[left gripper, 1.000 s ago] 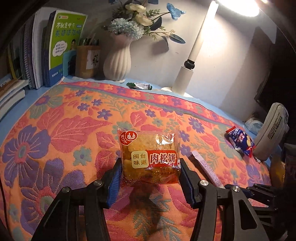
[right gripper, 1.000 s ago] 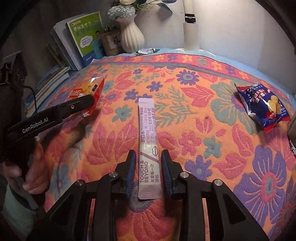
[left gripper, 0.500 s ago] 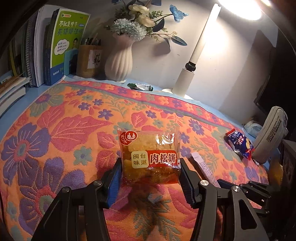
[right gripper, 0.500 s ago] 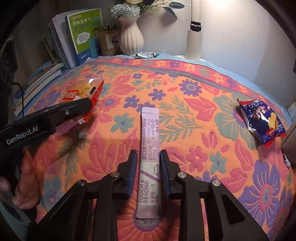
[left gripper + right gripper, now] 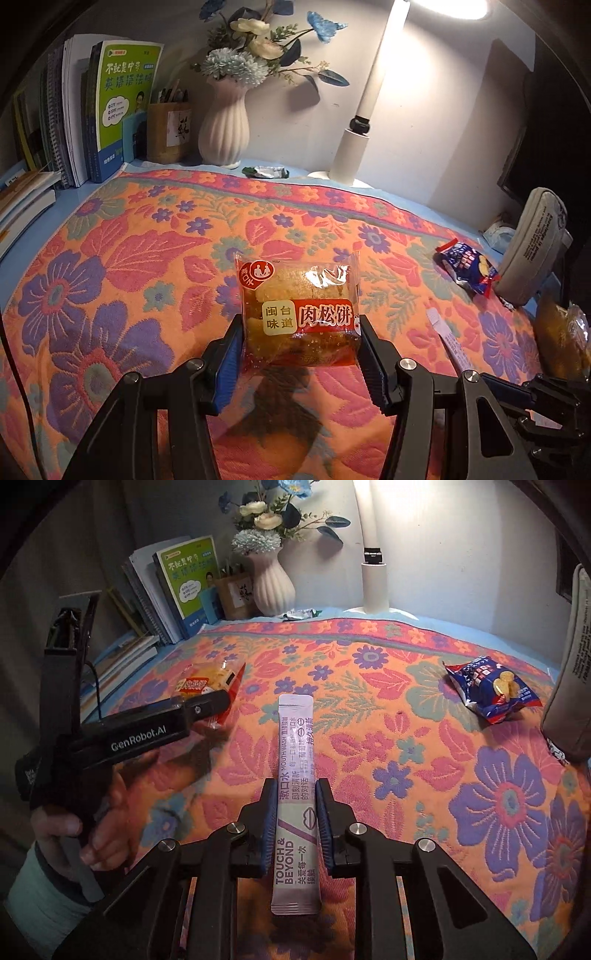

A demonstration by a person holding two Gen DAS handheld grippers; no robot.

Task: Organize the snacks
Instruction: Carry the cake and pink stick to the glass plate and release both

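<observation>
My left gripper is shut on a pork floss cake packet, orange with a red label, held above the flowered cloth; its shadow falls below. It also shows in the right wrist view, held by the left gripper. My right gripper is shut on a long purple mouthwash sachet, lifted off the cloth; the sachet also shows in the left wrist view. A blue chip bag lies on the cloth at the right, also in the left wrist view.
At the back stand books, a pen holder, a white flower vase and a desk lamp. A small green wrapper lies near the lamp. A beige pencil case and another wrapped cake sit at the right.
My right gripper has lifted the sachet off the cloth and raised it. My left gripper holds the cake packet steady, having risen slightly.
</observation>
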